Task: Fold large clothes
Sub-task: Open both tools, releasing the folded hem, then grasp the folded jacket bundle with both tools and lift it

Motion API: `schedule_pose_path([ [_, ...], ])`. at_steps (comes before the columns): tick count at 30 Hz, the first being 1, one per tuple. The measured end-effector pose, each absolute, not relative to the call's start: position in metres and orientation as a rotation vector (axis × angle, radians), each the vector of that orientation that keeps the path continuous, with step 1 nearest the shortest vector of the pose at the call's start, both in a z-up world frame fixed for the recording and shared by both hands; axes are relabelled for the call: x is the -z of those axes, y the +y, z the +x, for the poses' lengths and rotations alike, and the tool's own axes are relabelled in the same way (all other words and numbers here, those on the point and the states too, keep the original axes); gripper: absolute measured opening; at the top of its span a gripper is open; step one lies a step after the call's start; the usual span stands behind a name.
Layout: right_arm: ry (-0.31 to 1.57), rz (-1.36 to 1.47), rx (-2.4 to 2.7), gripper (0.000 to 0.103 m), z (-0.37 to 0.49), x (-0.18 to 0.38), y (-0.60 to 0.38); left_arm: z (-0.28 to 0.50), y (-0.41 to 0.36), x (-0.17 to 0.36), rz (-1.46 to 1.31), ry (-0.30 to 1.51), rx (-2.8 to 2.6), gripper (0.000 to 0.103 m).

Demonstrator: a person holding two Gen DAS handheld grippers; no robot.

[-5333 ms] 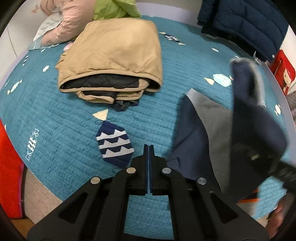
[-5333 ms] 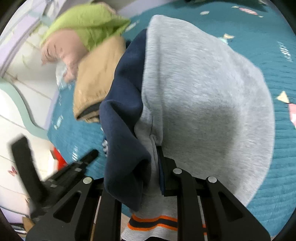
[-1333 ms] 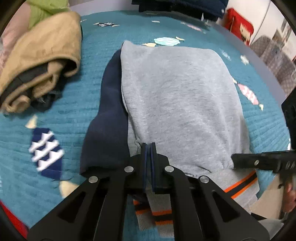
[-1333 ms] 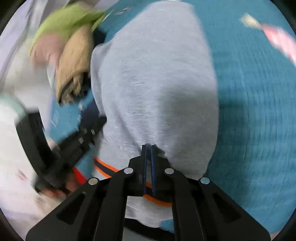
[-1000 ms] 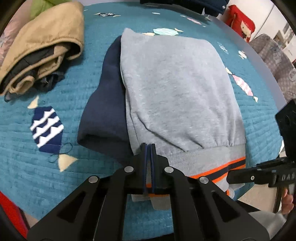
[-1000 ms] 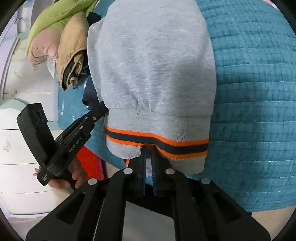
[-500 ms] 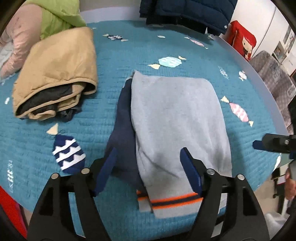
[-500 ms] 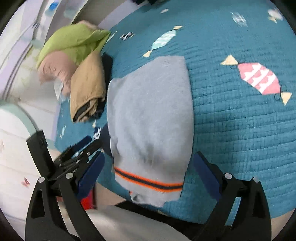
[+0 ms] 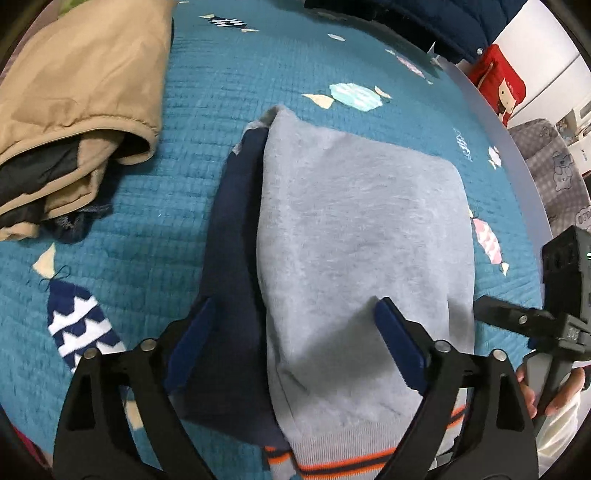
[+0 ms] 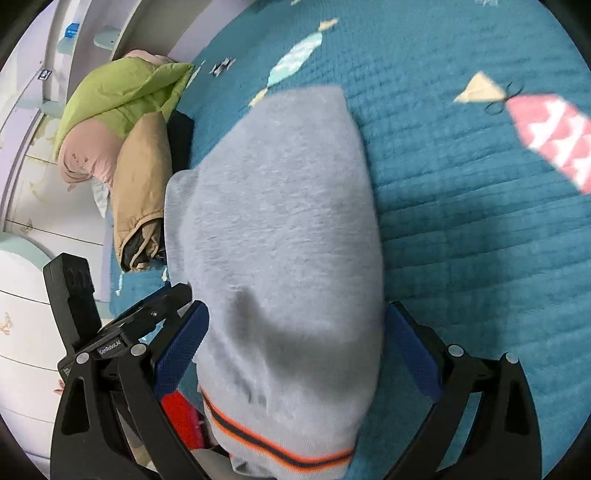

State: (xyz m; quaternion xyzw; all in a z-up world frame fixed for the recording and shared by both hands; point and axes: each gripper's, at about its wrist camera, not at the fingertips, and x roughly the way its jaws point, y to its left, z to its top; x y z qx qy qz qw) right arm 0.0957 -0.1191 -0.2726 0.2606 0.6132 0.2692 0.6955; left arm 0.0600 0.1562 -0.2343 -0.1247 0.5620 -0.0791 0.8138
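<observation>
Left wrist view: left gripper (image 9: 291, 332) is spread wide, fingers either side of the near end of the folded sweatshirt (image 9: 362, 236), not pinching anything. Blue pads (image 9: 399, 347) hover over the fabric; can't tell if they touch it. Sweatshirt lies folded on the teal quilt (image 9: 207, 122), grey body on top w/ a navy sleeve (image 9: 232, 251) sticking out along its left edge. Striped hem (image 9: 354, 467), orange and navy, is at the near end, right by the quilt's edge. Off to the right the right gripper (image 9: 517, 321) pokes in just beside the grey part, w/ the person's hand (image 9: 554, 387) on its handle. Further back on the left there's a folded tan jacket (image 9: 77, 74) w/ dark lining showing, apart from the sweatshirt. Far back, a dark navy coat (image 9: 424, 22) and a red bag (image 9: 498, 85) past the quilt.

Right wrist view: right gripper (image 10: 295, 347) is also spread wide, straddling the hem end of the sweatshirt (image 10: 280, 229), nothing held. Left gripper (image 10: 147, 317) shows at its left. Beyond that the tan jacket (image 10: 140, 177), then a green and pink bundle (image 10: 122, 92) against the wall. Quilt (image 10: 461, 203) has candy-shaped patches, incl a pink one (image 10: 554, 140) on the right.
</observation>
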Motion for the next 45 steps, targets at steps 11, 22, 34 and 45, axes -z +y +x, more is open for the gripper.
schedule_pose_path([
  [11,1.38,0.788,-0.622,0.097,0.112,0.287,-0.119,0.067,0.153,0.253,-0.27,1.195,0.181,0.098],
  [22,1.396,0.831,-0.828,0.092,0.108,0.281,-0.133,0.076,0.18,0.251,-0.408,1.303,0.33,0.065],
  [34,1.36,0.617,-0.738,0.047,0.101,0.265,-0.11,0.087,0.203,0.26,-0.58,1.326,0.337,0.017],
  [45,1.343,0.621,-0.754,0.044,0.096,0.27,-0.112,0.082,0.211,0.25,-0.54,1.325,0.283,0.049],
])
